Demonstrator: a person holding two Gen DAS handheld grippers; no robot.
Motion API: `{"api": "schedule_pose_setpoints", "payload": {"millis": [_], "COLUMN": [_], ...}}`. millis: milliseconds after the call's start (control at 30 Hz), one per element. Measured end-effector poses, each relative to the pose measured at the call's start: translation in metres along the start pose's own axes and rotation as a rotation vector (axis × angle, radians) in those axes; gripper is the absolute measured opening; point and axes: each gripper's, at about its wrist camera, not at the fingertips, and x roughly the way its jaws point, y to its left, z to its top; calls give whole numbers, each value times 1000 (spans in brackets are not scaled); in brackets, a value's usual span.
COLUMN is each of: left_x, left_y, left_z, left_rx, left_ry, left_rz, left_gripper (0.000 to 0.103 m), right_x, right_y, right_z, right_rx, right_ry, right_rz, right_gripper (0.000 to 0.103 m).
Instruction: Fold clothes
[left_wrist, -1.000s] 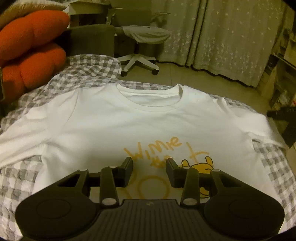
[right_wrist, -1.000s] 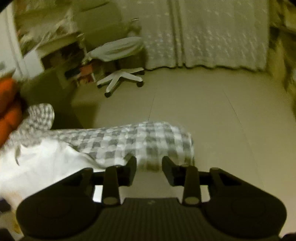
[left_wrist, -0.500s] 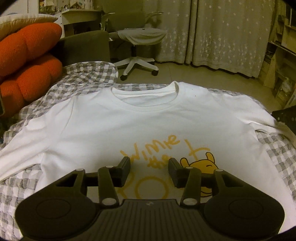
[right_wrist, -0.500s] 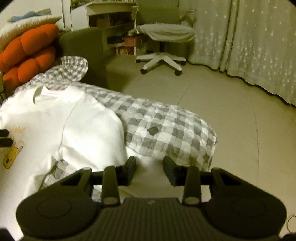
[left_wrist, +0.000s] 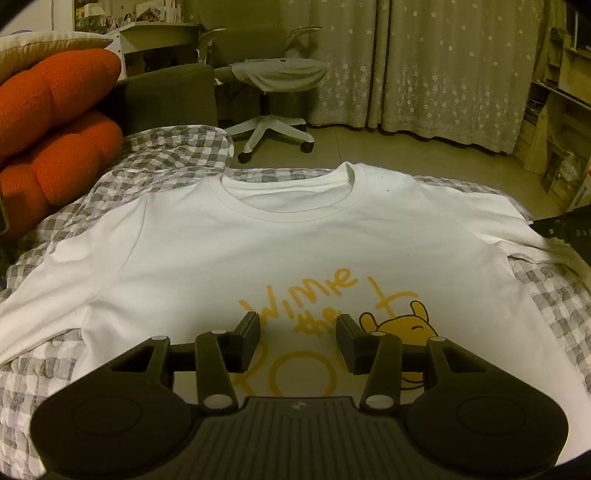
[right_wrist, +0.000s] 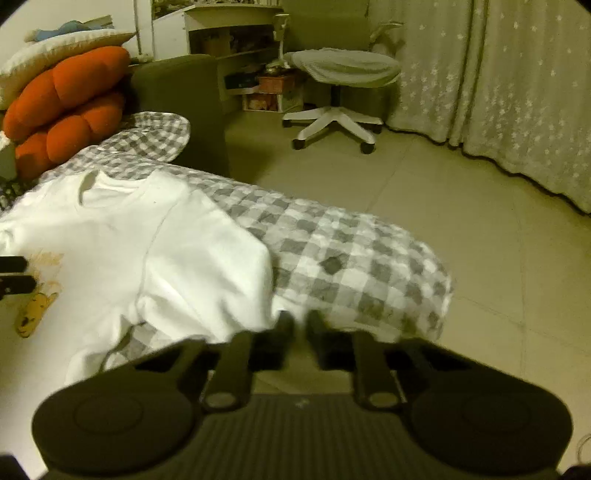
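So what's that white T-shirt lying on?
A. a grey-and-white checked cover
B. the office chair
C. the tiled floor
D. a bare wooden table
A: the white T-shirt lies spread out flat, print side up, on the grey-and-white checked cover, which shows around its collar and sleeves; the office chair stands apart on the floor behind.

A pale tiled floor (right_wrist: 461, 206) runs to long star-patterned curtains (left_wrist: 443, 66). A white swivel chair (left_wrist: 273, 74) stands before a cluttered white shelf unit (right_wrist: 229, 40). Orange cushions (left_wrist: 55, 122) pile beside a dark armchair (right_wrist: 184, 96). The light is dim and yellowish.
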Motion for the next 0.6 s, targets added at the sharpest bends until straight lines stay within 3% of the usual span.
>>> {"api": "schedule_pose_setpoints", "payload": {"millis": [100,300,467,600], "left_x": [0,-2,0,0], "left_y": [0,3,0,0], "left_z": [-1,2,0,-1], "left_rx": [3,-36,-19,-9], "left_ry": [-4,-2,-17,-22], "left_rz": [2,-5,28,27], "left_gripper": [45,44,44,45], "right_x": [2,1,40,40], "right_y": [-3,2,16,6], "right_z": [2,20,19,22], "right_rx": [22,58,22,123], "right_ry": [-22,-130,-62,-86], "right_rz": [-30,-204,-299,-296], "right_gripper": [8,8,8,13]}}
